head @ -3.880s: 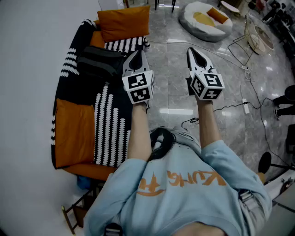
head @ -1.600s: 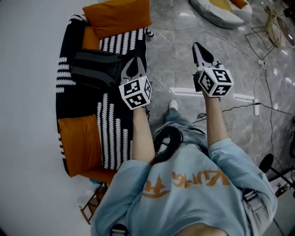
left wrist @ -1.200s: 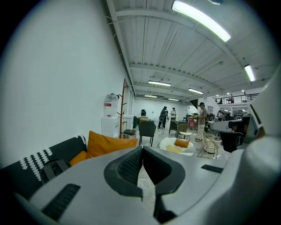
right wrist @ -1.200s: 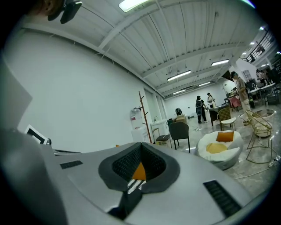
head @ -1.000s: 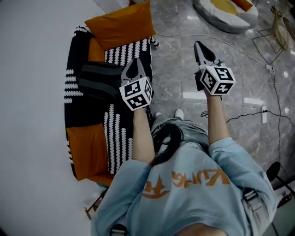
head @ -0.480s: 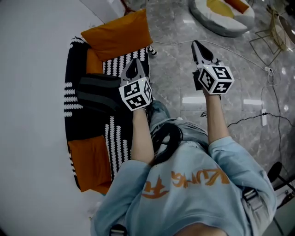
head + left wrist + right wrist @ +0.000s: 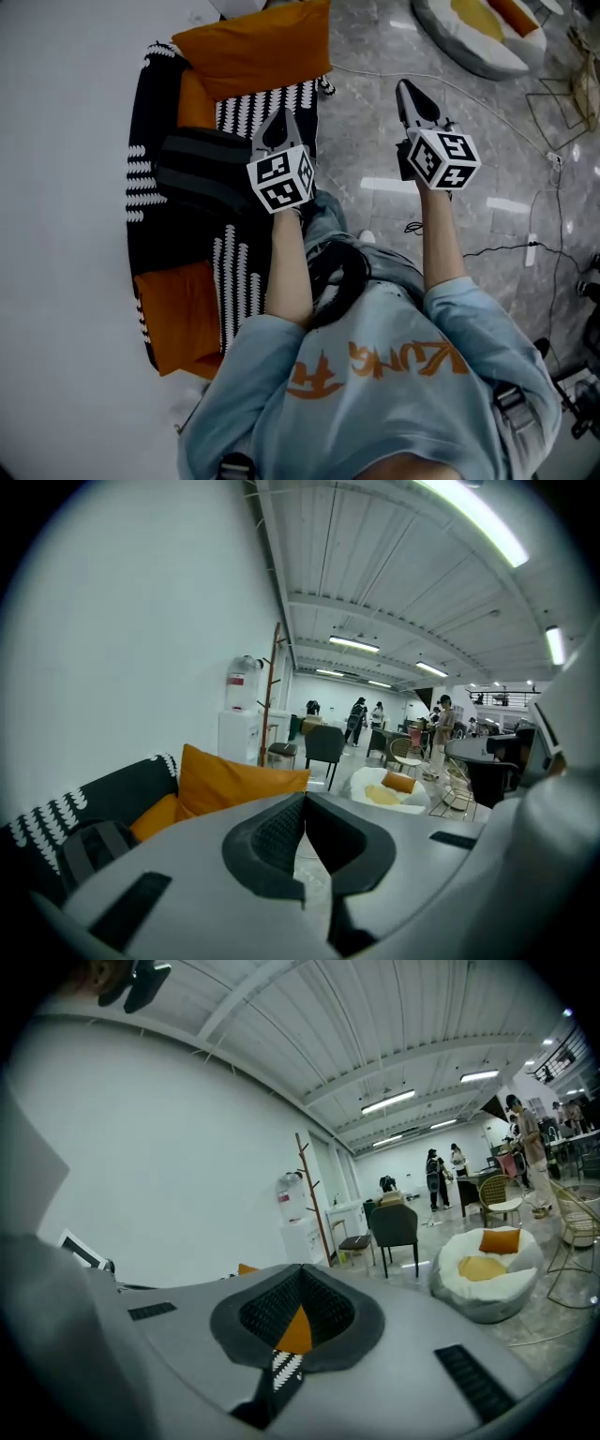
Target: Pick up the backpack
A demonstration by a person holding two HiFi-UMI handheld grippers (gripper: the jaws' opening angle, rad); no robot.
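A dark grey backpack lies on a black sofa with white patterning, between two orange cushions. My left gripper hangs shut and empty over the seat's front part, just right of the backpack and apart from it. In the left gripper view the shut left gripper points past the backpack, which shows at the lower left. Over the stone floor to the right, my right gripper is also shut with nothing in it. Between the right gripper's closed jaws only a sliver of orange cushion shows.
Orange cushions sit at both sofa ends. A white beanbag lies on the floor at the upper right. Cables and a power strip run across the floor on the right. A chair and people stand far off.
Both grippers have travelled forward and a little down with the person stepping up to the sofa. The left one now sits closer beside the backpack. Both stayed shut.
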